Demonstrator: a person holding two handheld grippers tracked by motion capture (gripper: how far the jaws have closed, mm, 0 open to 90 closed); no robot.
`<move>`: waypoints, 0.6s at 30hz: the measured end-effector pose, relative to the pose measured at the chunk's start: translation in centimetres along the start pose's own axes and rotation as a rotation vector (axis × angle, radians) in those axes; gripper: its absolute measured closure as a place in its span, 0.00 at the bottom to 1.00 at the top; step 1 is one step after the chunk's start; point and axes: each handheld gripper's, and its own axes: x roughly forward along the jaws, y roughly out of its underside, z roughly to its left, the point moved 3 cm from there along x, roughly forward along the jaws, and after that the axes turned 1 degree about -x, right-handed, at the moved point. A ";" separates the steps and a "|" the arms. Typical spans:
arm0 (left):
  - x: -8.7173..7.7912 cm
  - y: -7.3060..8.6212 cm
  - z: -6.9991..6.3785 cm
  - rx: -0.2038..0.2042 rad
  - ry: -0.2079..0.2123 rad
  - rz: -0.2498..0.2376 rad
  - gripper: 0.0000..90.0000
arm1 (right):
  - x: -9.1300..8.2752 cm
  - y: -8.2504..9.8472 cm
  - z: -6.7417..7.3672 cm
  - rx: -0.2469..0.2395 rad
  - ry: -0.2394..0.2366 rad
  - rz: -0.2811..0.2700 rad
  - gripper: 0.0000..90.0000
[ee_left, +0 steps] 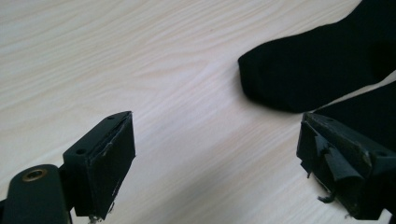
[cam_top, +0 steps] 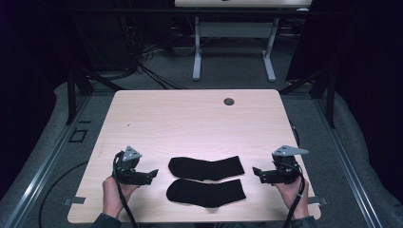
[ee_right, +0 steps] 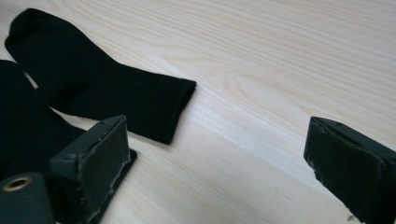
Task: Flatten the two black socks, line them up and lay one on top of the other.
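High view: two black socks, far sock (cam_top: 206,167) and near sock (cam_top: 206,192), lie flat lower centre between left gripper (cam_top: 153,174) and right gripper (cam_top: 256,172); both gripper views: jaws wide, empty; likely light, limp, so pinch cuff or toe edge.

The desk (cam_top: 190,118) has a pale wood-grain top with rounded corners, and a small round dark hole (cam_top: 229,101) sits near its far edge, right of the middle. A tiny dark mark (cam_top: 127,125) shows on the top towards the far left. The desk stands on grey carpet (cam_top: 228,71). Beyond it stands another table (cam_top: 235,28) with white legs and flat feet. A tangle of dark cables (cam_top: 142,61) lies on the carpet at the far left. Metal rails (cam_top: 43,161) run along the floor on both sides, and black struts (cam_top: 71,95) rise beside the far corners of the desk.
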 end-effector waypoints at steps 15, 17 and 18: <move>0.5 5.1 2.3 -0.085 -0.083 0.029 0.06 | -0.4 4.8 -2.8 0.063 0.085 0.046 0.01; 0.8 5.7 2.6 -0.089 -0.104 0.034 0.05 | -0.1 5.5 -3.1 0.068 0.093 0.062 0.00; 0.9 6.0 2.7 -0.097 -0.106 0.033 0.05 | 0.2 5.9 -3.2 0.074 0.100 0.062 0.00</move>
